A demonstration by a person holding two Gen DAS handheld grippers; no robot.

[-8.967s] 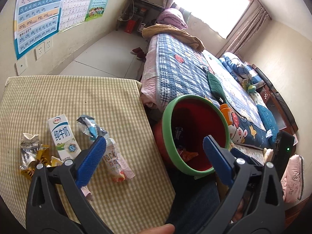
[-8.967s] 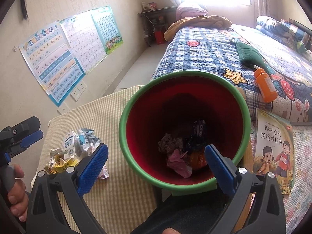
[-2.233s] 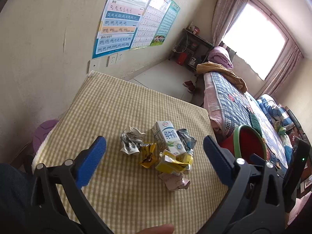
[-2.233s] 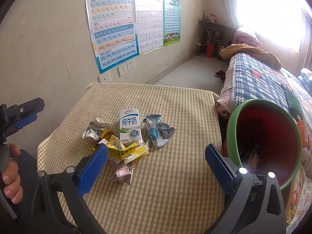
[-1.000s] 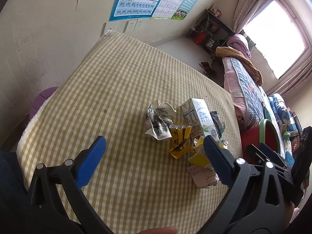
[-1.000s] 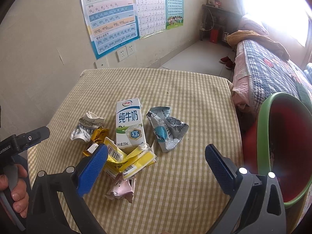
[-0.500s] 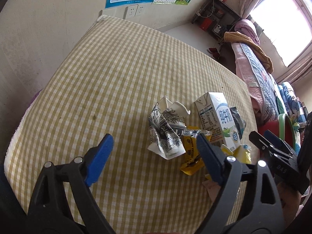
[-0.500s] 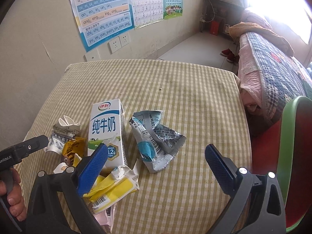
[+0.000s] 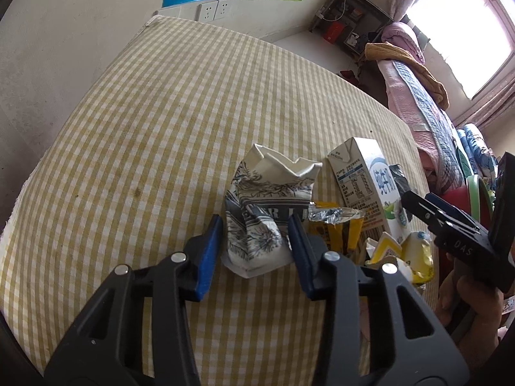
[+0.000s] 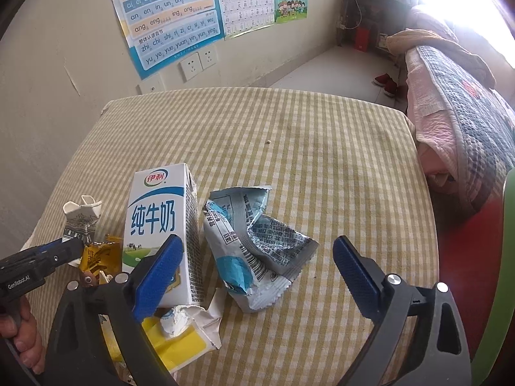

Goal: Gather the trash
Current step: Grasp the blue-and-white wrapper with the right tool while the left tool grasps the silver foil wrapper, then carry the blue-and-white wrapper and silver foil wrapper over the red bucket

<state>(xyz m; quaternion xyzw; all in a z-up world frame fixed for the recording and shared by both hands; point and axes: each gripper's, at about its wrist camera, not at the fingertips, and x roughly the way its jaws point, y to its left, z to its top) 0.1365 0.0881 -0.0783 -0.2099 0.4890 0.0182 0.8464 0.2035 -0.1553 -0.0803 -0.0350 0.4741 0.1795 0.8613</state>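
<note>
My desk (image 9: 161, 103), under its yellow checked cloth, fills most of both views, with a bed (image 10: 466, 122) beyond its far right edge and the green rim of a red bin (image 10: 508, 257) just off the right side. The trash lies in a loose heap near me on the cloth. The milk carton (image 10: 161, 222) stands upright in the middle of it. To its right a torn grey-blue wrapper (image 10: 257, 251) lies flat, touching the carton's base. A flattened yellow carton (image 10: 183, 341) lies in front of the milk carton. To the left sits a crumpled paper cup (image 9: 267, 209) with a dark print, and a small yellow wrapper (image 9: 338, 228) lies between cup and carton.

My left hand-held gripper (image 9: 254, 251) points down at the cup; its jaws are closing with the cup's lower part between them, the right pad at the paper, the left one a little clear. My right hand-held gripper (image 10: 257, 273) stands wide, its jaws beginning to close, straddling the grey-blue wrapper without touching it, its left pad in front of the milk carton.
</note>
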